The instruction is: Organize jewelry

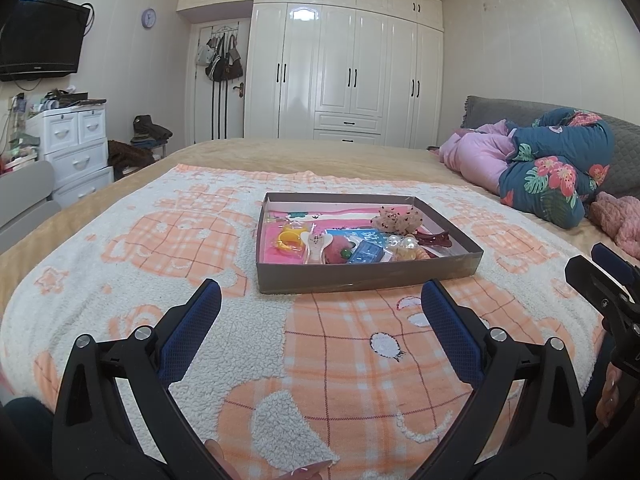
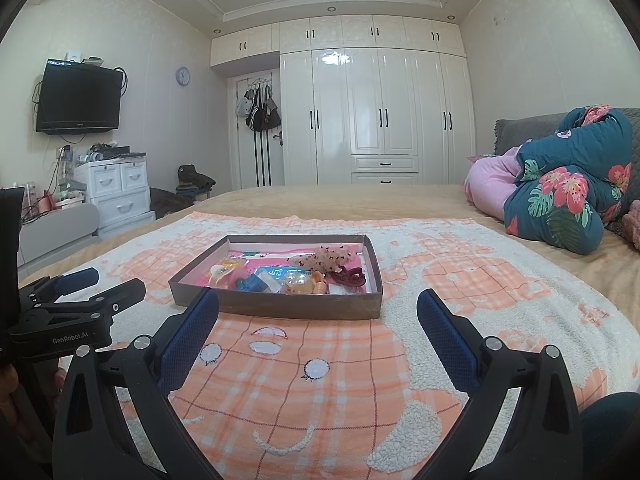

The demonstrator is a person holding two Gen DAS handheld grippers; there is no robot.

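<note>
A shallow brown cardboard tray lies on the orange-and-white blanket on the bed; it also shows in the right wrist view. It holds a yellow ring, a dark red hair claw, a beaded fluffy scrunchie, pearl beads, a blue packet and other small pieces. My left gripper is open and empty, just short of the tray's near wall. My right gripper is open and empty, also just before the tray.
A folded floral quilt and pink bedding lie at the right by the grey headboard. White wardrobes fill the far wall. A white drawer unit and a wall TV stand at the left.
</note>
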